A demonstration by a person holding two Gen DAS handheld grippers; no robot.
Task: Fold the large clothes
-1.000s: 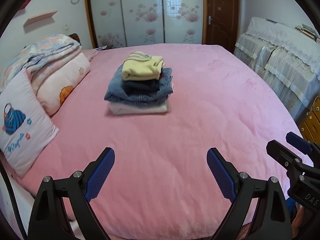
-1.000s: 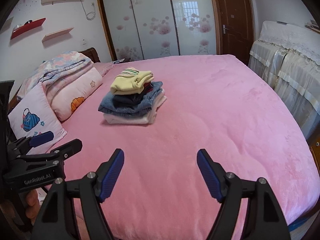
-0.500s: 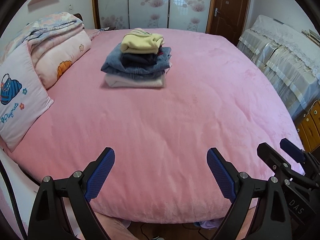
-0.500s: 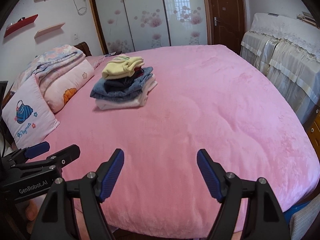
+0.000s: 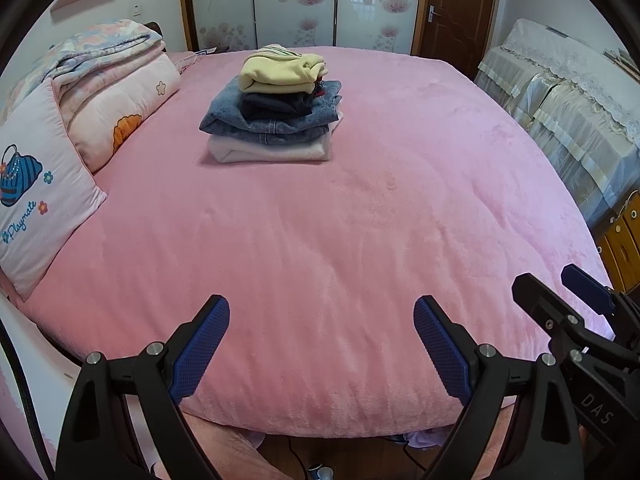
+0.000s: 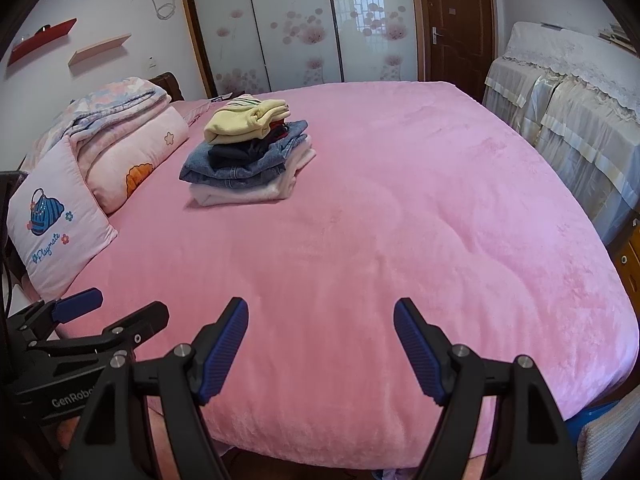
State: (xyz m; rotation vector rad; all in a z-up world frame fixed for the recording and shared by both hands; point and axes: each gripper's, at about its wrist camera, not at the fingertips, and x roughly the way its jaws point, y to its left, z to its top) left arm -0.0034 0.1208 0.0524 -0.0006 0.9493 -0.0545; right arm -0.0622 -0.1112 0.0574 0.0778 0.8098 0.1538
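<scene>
A stack of folded clothes (image 5: 276,108) lies on the pink bed (image 5: 340,248) toward its far left: a white piece at the bottom, blue denim and dark pieces above, a pale yellow top piece. It also shows in the right wrist view (image 6: 248,156). My left gripper (image 5: 320,344) is open and empty above the bed's near edge. My right gripper (image 6: 320,344) is open and empty, beside it to the right; it also shows in the left wrist view (image 5: 568,300). Both grippers are far from the stack.
Pillows (image 5: 36,208) and folded quilts (image 5: 108,80) line the bed's left side. A lace-covered cabinet (image 5: 568,104) stands at the right, wooden drawers (image 5: 624,240) beyond the bed's right edge. Sliding wardrobe doors (image 5: 296,4) and a brown door (image 5: 456,12) are at the back.
Both grippers have pulled back toward the near edge of the bed and tilted down; the bed's front edge and floor now show. Both stay open and empty.
</scene>
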